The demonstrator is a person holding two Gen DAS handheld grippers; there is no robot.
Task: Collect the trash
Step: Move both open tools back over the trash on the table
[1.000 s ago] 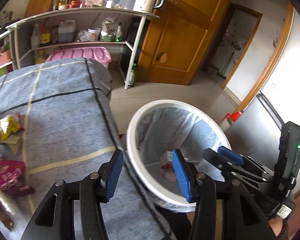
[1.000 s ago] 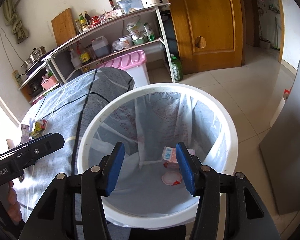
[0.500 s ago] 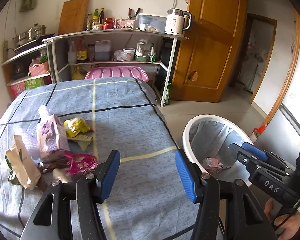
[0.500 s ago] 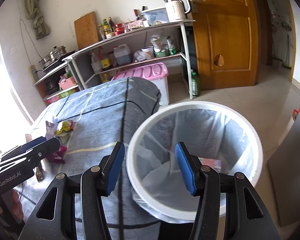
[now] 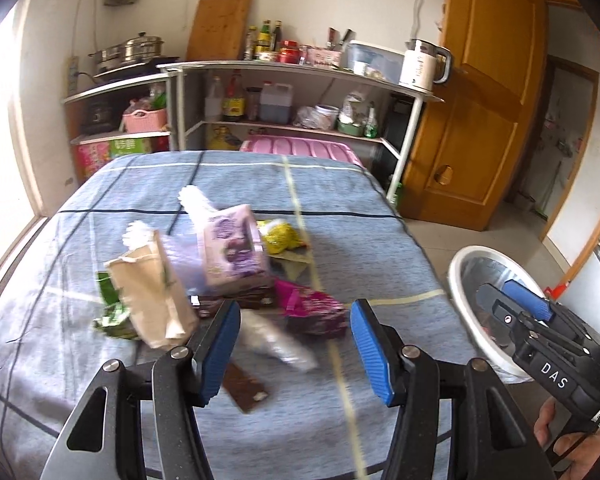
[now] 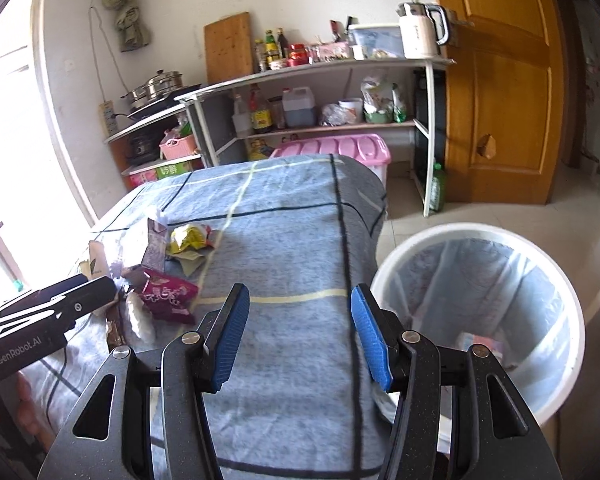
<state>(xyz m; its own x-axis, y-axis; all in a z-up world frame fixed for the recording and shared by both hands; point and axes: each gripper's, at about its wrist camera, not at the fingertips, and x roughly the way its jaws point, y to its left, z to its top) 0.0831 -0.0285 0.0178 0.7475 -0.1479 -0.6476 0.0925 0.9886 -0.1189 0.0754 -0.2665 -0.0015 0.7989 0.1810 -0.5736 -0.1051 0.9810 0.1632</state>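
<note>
A pile of trash lies on the blue-grey table cloth (image 5: 380,248): a brown paper bag (image 5: 152,292), a purple carton (image 5: 232,252), a yellow wrapper (image 5: 280,236), a magenta wrapper (image 5: 312,312), a white wrapper (image 5: 276,340) and a brown strip (image 5: 244,388). My left gripper (image 5: 292,352) is open and empty, just short of the pile. My right gripper (image 6: 296,336) is open and empty above the table edge, left of the white lined bin (image 6: 480,320). The bin holds a pink carton (image 6: 480,344). The magenta wrapper (image 6: 168,296) also shows in the right wrist view.
The bin (image 5: 472,276) stands on the tiled floor at the table's right side. Behind the table are metal shelves (image 5: 300,68) with bottles and a kettle (image 5: 420,64), a pink storage box (image 5: 300,148) and a wooden door (image 5: 480,120).
Both grippers have swung left from over the bin to the table. The left one now faces the trash pile; the right one has drawn back from the bin's mouth.
</note>
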